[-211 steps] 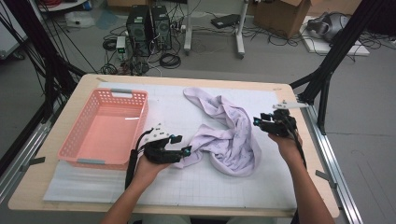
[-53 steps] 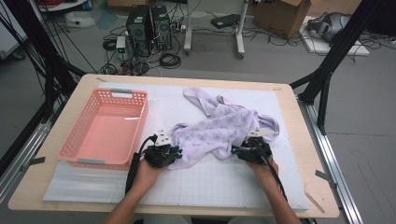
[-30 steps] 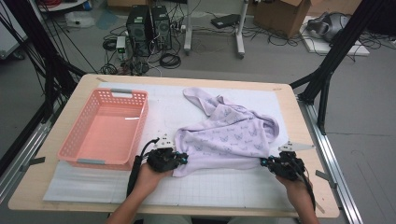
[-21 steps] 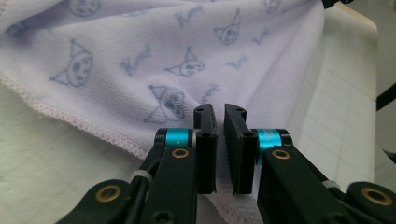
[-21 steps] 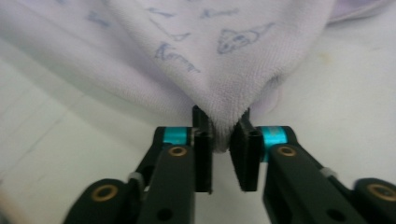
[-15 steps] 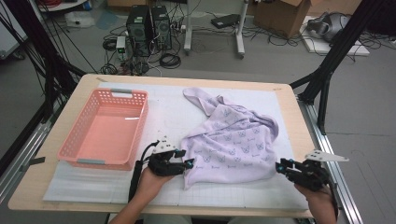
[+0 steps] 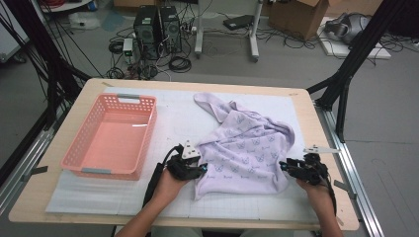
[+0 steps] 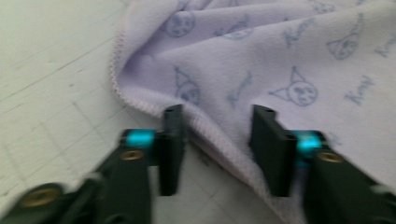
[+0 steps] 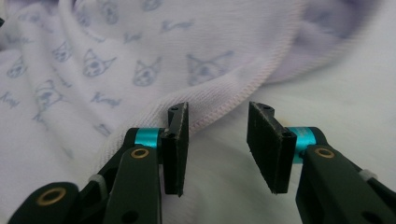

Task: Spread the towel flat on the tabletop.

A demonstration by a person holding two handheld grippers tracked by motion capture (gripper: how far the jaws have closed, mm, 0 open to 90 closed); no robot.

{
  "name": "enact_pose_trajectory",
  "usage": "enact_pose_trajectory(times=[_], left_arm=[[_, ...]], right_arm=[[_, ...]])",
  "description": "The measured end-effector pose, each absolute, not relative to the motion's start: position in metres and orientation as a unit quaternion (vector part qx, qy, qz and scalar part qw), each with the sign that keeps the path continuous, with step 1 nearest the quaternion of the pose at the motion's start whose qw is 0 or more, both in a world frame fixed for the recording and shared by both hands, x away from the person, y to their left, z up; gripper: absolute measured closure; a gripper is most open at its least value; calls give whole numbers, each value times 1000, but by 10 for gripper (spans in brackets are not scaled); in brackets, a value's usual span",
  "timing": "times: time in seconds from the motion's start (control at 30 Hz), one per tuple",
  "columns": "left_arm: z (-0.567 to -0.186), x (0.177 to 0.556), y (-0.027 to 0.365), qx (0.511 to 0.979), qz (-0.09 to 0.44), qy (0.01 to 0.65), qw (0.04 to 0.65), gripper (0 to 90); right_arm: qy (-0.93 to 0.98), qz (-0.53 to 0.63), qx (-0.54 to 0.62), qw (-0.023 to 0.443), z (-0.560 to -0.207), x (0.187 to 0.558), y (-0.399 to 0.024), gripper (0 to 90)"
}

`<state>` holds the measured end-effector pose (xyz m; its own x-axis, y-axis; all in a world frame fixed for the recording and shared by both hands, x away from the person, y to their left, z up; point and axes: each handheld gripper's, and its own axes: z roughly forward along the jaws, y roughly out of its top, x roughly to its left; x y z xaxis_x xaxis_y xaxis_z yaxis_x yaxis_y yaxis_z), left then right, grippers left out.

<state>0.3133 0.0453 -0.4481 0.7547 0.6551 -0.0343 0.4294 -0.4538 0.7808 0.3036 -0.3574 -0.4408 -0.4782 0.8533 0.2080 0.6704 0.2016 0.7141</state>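
Note:
A lilac towel (image 7: 247,148) with a cat print lies rumpled on the white gridded mat (image 7: 178,113). My left gripper (image 7: 200,170) sits at the towel's near left corner. In the left gripper view its jaws (image 8: 217,140) stand apart, having just been closing, with the towel's (image 8: 261,56) stitched hem running between them, not pinched. My right gripper (image 7: 283,167) is at the near right corner. Its jaws (image 9: 217,140) have just been opening, and the hem of the towel (image 9: 116,46) lies just beyond the left pad with mat between the pads.
A pink plastic basket (image 7: 149,138) stands on the left of the mat, with nothing in it. The wooden table's edge (image 7: 306,103) runs close beyond the towel on the right. Black frame legs, cables and boxes are on the floor behind.
The towel's near edge, stretched between both grippers a second ago, now lies slack on the mat. The right gripper swung out right, then came back left to the corner. Both jaws stand apart.

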Motion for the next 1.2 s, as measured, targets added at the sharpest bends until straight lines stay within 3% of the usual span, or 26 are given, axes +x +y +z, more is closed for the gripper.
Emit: enact_pose_trajectory(times=[0.03,0.1,0.2,0.3,0.4,0.53,0.6,0.7,0.77,0.87,0.93,1.13,1.2], left_arm=[[-447,314,45,842,137,325,408,841],[-445,315,50,839,155,336,400,849],[-443,318,62,823,164,359,409,851],[-438,322,82,800,192,385,419,853],[-440,324,87,798,200,389,414,852],[-444,326,88,796,203,397,409,852],[-445,327,91,789,198,406,417,851],[-445,325,90,788,204,402,419,846],[-445,325,91,784,200,401,430,827],[-445,324,94,776,184,406,446,603],[-447,322,94,783,155,411,441,512],[-451,316,91,795,126,406,432,474],[-451,313,91,798,136,402,427,572]], right_arm=[[771,385,494,114,-441,306,-350,575],[781,382,482,108,-443,310,-337,618],[798,378,459,103,-443,314,-318,767],[805,381,444,96,-442,319,-309,809],[801,370,451,134,-441,323,-306,821],[777,319,495,222,-440,327,-320,867],[756,319,521,235,-440,329,-333,867],[742,358,523,220,-437,324,-346,826],[741,376,514,213,-433,317,-352,753],[737,396,509,201,-429,303,-360,715],[738,407,512,169,-432,298,-365,684],[758,423,485,107,-445,296,-345,606],[763,437,467,90,-444,297,-332,553]])
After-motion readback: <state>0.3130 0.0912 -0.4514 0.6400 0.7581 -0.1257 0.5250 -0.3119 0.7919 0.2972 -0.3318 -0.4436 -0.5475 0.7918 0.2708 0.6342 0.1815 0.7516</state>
